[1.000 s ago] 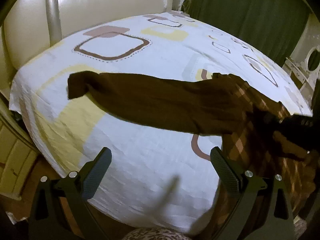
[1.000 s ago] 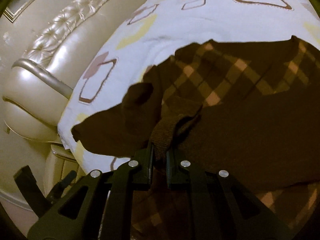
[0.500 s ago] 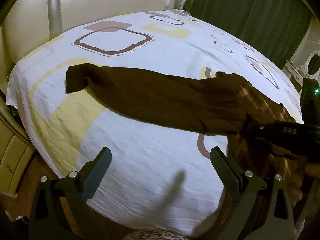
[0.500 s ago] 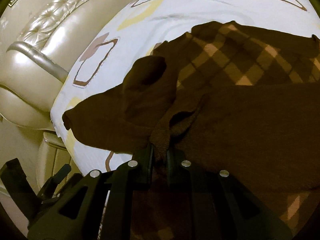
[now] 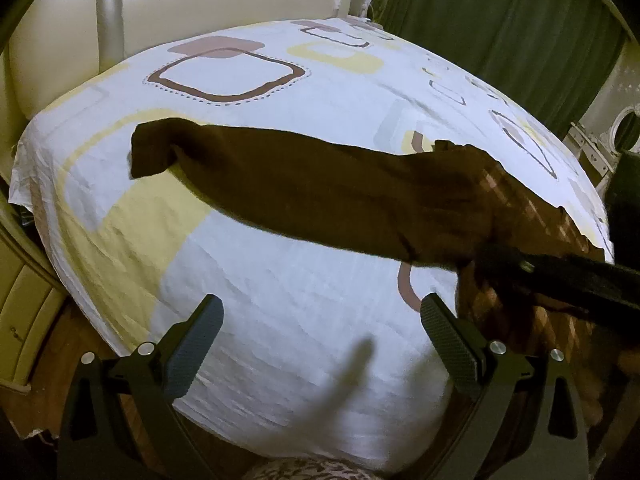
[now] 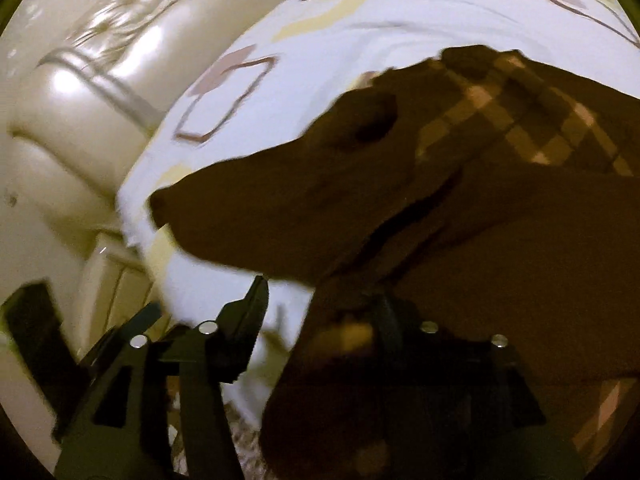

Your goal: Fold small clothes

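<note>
A dark brown sweater with a tan checked body (image 5: 532, 216) lies on the bed. One plain brown sleeve (image 5: 304, 192) stretches left across the sheet, its cuff (image 5: 152, 152) folded over. My left gripper (image 5: 320, 332) is open and empty above the sheet near the bed's front edge. In the right wrist view the sweater (image 6: 360, 192) fills the frame. My right gripper (image 6: 320, 304) has its jaws apart; the left finger (image 6: 248, 316) is free and cloth drapes over the right one. It also shows in the left wrist view (image 5: 560, 276) at the sleeve's base.
The bed has a white sheet (image 5: 280, 320) with brown and yellow squares. A cream padded headboard (image 5: 208, 0) stands at the back left. Green curtains (image 5: 500, 20) hang behind. A wooden floor and cream drawer unit (image 5: 24, 312) lie at the left.
My right gripper was shut on a fold of the sweater; now its jaws have opened and the cloth has dropped. The left gripper has hardly moved.
</note>
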The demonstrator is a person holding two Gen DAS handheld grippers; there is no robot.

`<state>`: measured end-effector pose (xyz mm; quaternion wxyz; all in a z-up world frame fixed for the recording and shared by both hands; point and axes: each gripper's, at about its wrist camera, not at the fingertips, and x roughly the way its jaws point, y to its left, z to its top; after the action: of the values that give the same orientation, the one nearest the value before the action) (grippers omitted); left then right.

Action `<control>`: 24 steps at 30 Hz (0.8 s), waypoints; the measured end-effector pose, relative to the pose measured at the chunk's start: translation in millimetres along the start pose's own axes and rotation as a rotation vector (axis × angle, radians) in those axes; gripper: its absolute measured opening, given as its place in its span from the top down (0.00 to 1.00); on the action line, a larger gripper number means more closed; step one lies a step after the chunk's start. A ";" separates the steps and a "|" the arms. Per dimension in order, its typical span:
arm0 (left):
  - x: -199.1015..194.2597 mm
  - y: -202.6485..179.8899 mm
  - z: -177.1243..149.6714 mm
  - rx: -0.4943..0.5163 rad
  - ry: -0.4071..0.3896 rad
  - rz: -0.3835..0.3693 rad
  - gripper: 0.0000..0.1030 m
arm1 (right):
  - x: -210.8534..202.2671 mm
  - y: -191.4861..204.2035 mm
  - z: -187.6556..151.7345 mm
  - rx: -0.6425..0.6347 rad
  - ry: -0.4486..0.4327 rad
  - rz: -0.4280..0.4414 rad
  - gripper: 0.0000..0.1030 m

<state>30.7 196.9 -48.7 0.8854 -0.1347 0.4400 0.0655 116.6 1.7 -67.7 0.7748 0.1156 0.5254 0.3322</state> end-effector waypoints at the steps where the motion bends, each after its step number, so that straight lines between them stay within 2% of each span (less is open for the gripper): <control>1: 0.0 0.7 -0.9 0.001 0.000 0.001 0.05 | -9.7 -1.2 -4.7 -0.008 -0.004 0.023 0.48; 3: 0.8 1.8 -1.9 0.000 0.004 0.005 0.05 | -33.3 -11.4 -12.2 0.004 -0.042 0.036 0.48; 5: 1.8 3.1 -3.2 -0.003 0.008 0.006 0.05 | -72.2 -39.1 -21.3 0.050 -0.123 0.016 0.48; 6: 2.2 3.7 -3.6 -0.004 0.011 0.006 0.05 | -101.8 -64.9 -29.1 0.097 -0.193 -0.017 0.48; 8: 3.3 3.6 -3.9 -0.006 0.015 0.004 0.05 | -142.2 -104.8 -42.0 0.174 -0.295 -0.116 0.48; 10: 3.9 1.9 -3.5 -0.005 0.019 0.003 0.05 | -186.8 -156.4 -61.9 0.289 -0.409 -0.275 0.48; 12: 4.1 -2.4 -3.2 -0.001 0.021 0.002 0.05 | -213.4 -203.6 -80.0 0.421 -0.444 -0.413 0.48; 13: 4.2 -4.6 -3.1 0.001 0.022 0.002 0.05 | -223.6 -229.2 -90.3 0.495 -0.456 -0.433 0.48; 15: 3.6 -11.4 -3.3 0.013 0.028 0.004 0.05 | -229.9 -261.0 -101.9 0.578 -0.449 -0.417 0.48; 18: 0.1 -22.8 -4.7 0.045 0.028 0.014 0.05 | -222.5 -288.2 -109.5 0.636 -0.428 -0.287 0.48; 20: -1.7 -29.1 -5.1 0.064 0.026 0.024 0.05 | -217.7 -292.3 -109.2 0.636 -0.437 -0.216 0.49; 24: -2.3 -36.6 -4.8 0.070 0.038 0.034 0.05 | -206.5 -290.9 -103.4 0.606 -0.407 -0.164 0.79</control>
<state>34.2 160.5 -43.0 0.8798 -0.0974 0.4610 0.0625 92.0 -366.1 -112.7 0.8180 0.3610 0.4426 0.0688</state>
